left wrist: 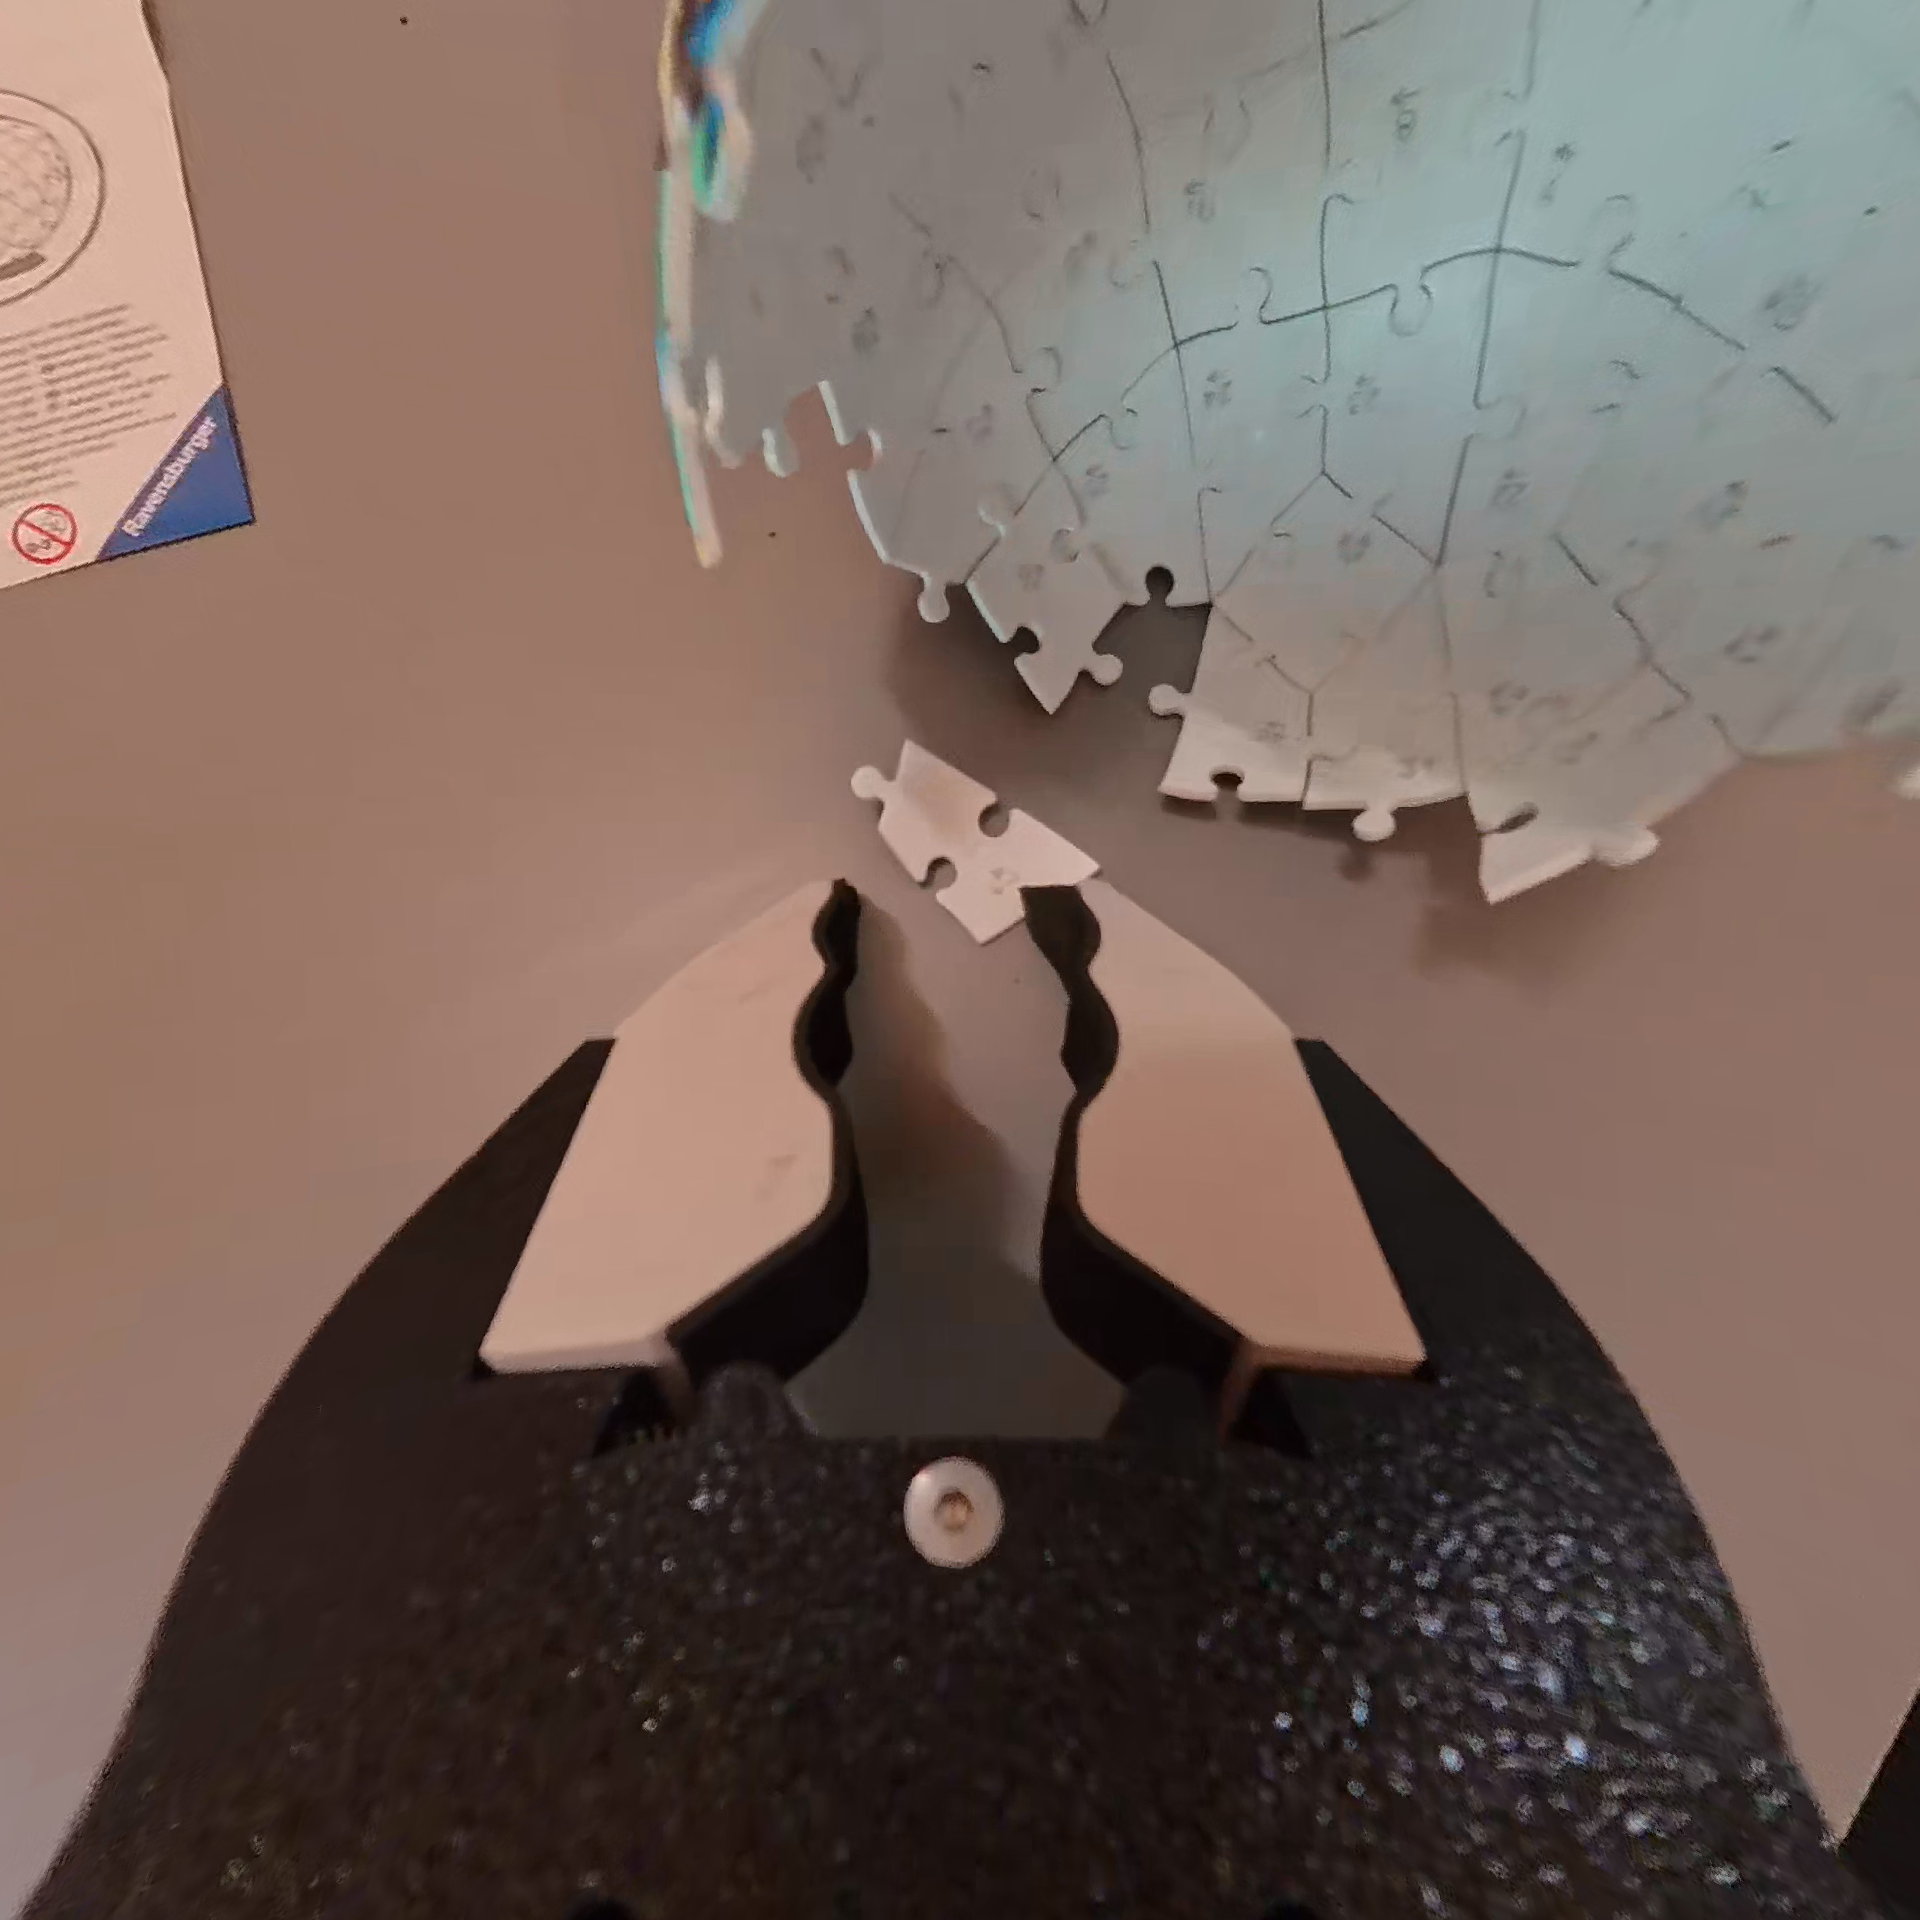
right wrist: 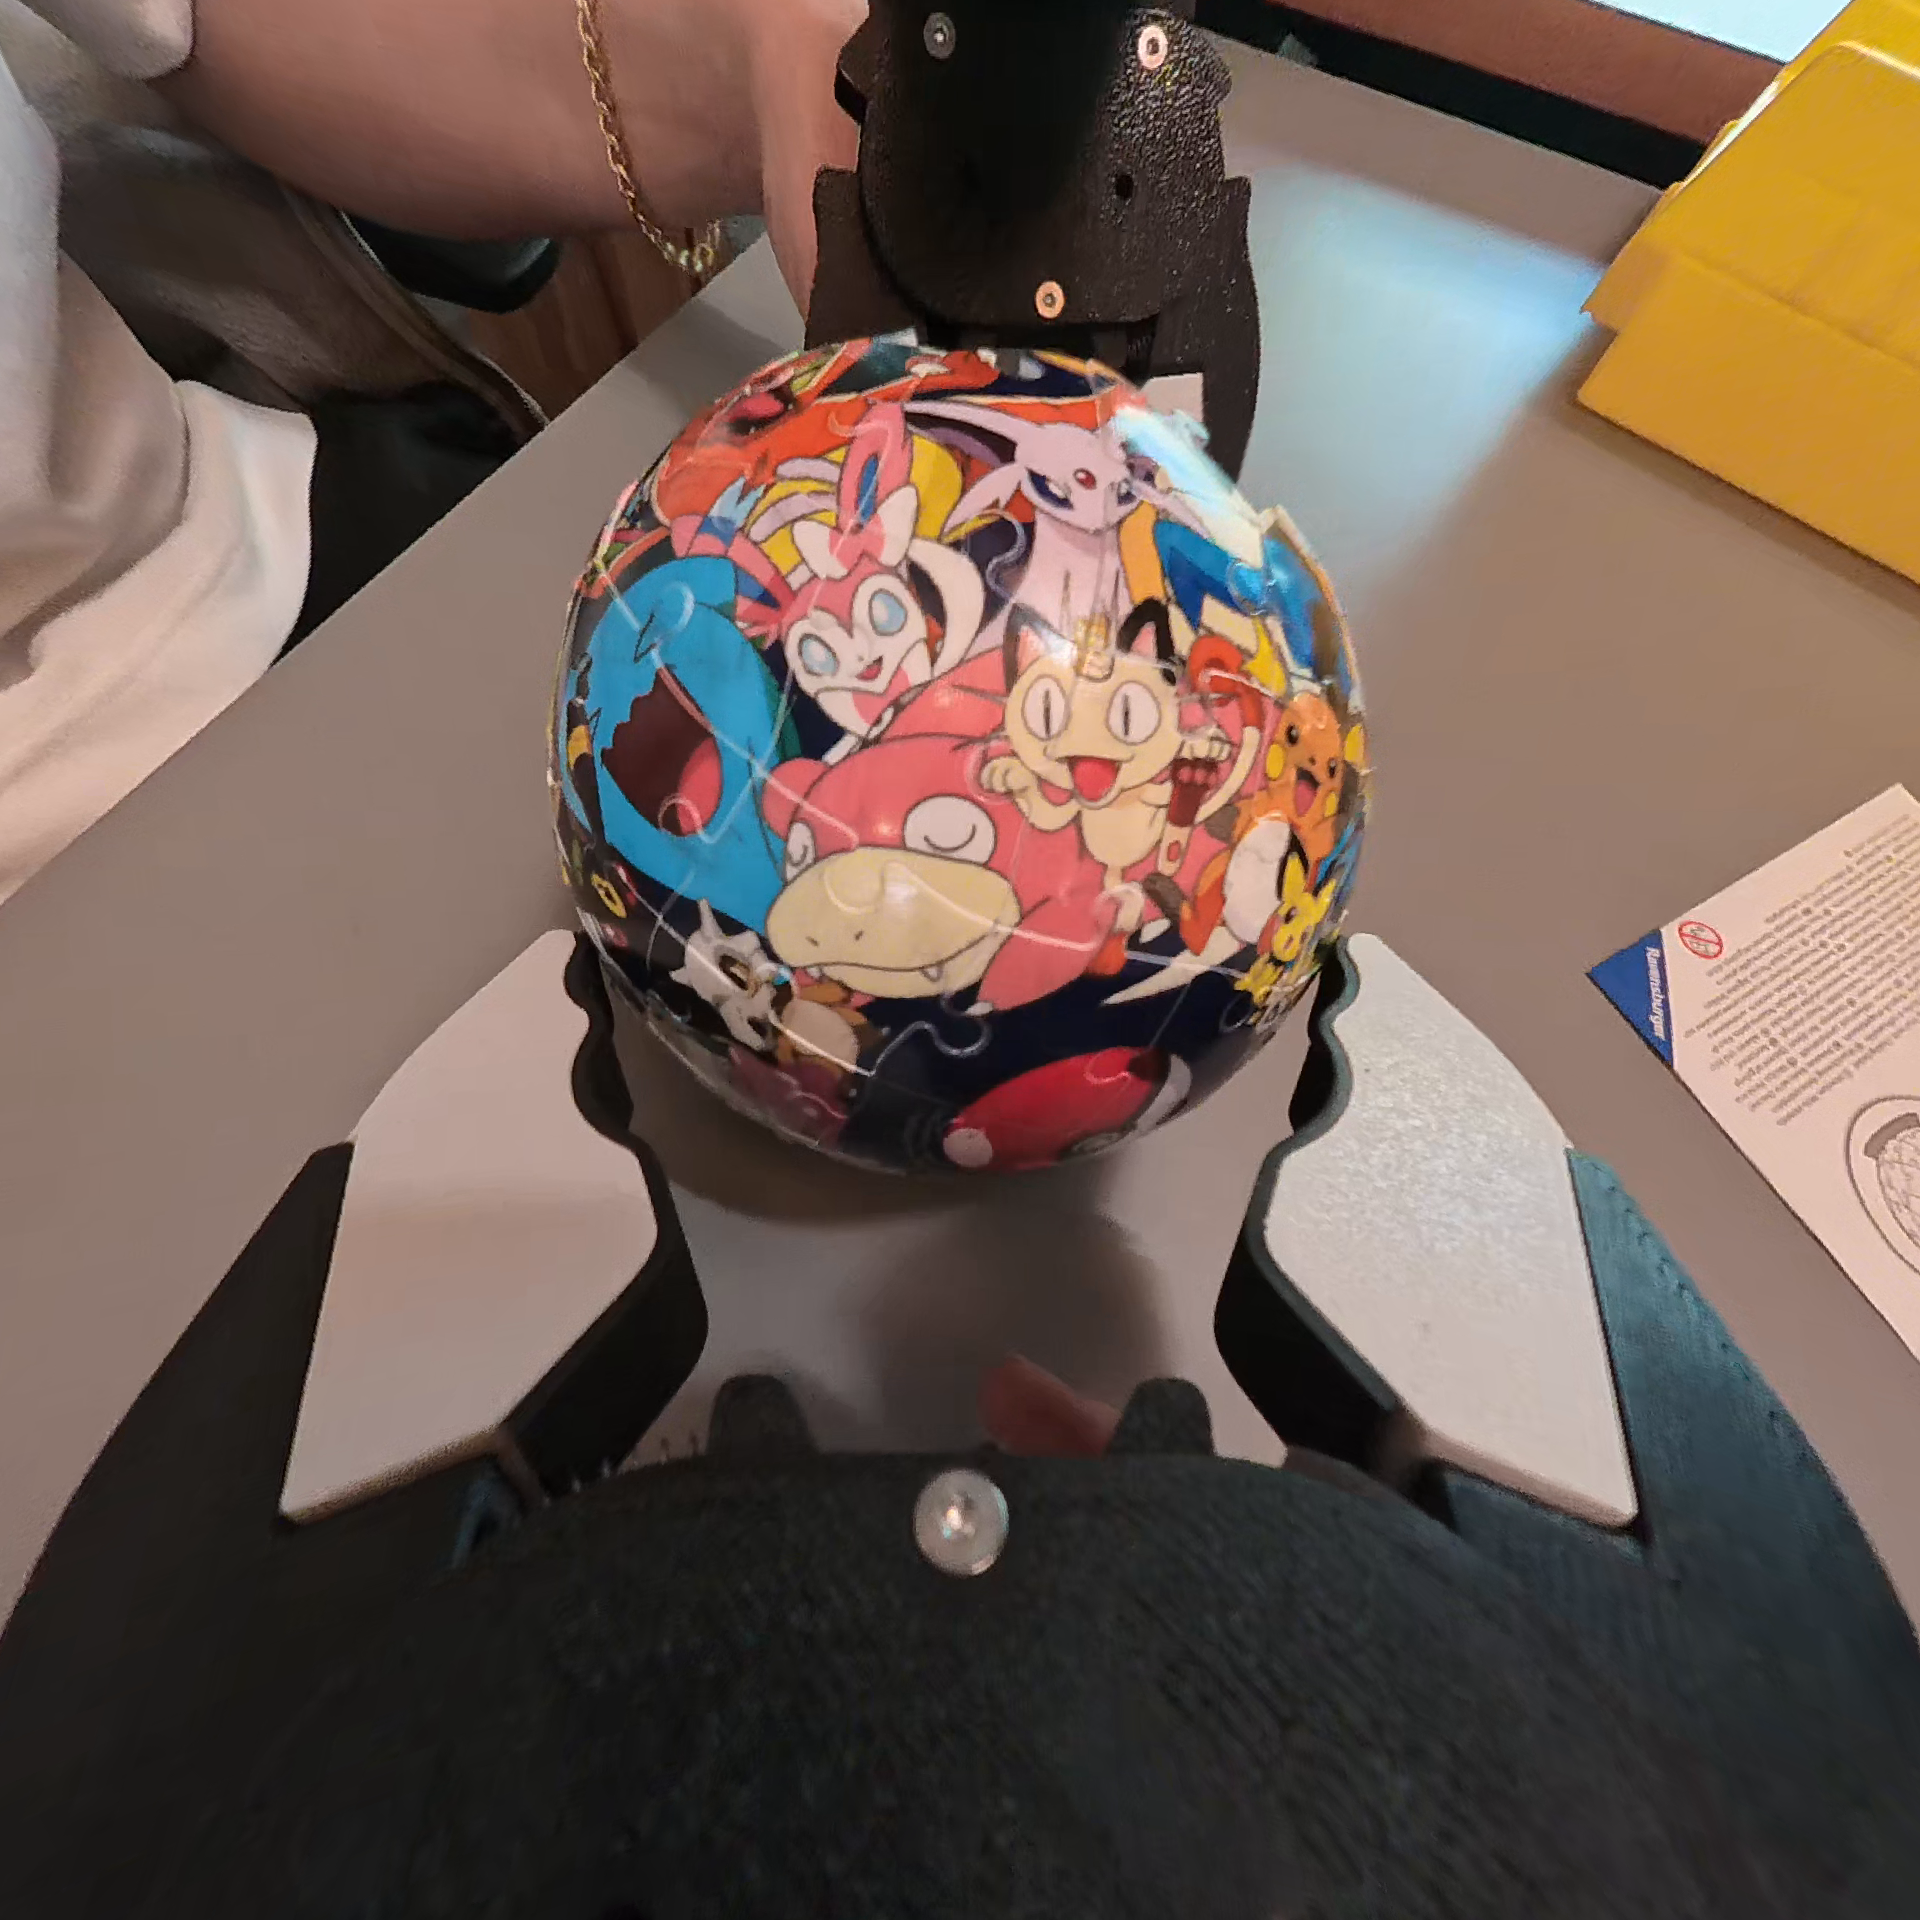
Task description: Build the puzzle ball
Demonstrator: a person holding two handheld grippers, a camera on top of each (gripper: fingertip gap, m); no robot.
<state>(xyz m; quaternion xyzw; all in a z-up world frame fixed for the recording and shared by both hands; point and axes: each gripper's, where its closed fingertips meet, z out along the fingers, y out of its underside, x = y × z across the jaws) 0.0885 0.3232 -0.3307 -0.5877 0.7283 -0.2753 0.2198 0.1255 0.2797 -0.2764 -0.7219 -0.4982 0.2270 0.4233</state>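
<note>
The puzzle ball point(right wrist: 961, 748), covered in colourful cartoon creatures, sits between the fingertips of my right gripper point(right wrist: 961, 966), which press on its lower sides. In the left wrist view I see its open side and pale hollow inside point(left wrist: 1351, 364), with a jagged unfinished edge. A loose white fragment of two joined pieces point(left wrist: 971, 842) lies on the grey table just beyond my left gripper point(left wrist: 940, 899), partly under its right fingertip. The left gripper's jaws stand a little apart and hold nothing. Its black body point(right wrist: 1029, 187) shows behind the ball.
A printed instruction leaflet point(left wrist: 94, 312) lies on the table; it also shows in the right wrist view point(right wrist: 1808, 997). A yellow box point(right wrist: 1787, 312) stands at the far right. A person's forearm with a bracelet point(right wrist: 468, 114) is at the table's far-left edge. The grippers' ends are close to 9 centimeters from one another.
</note>
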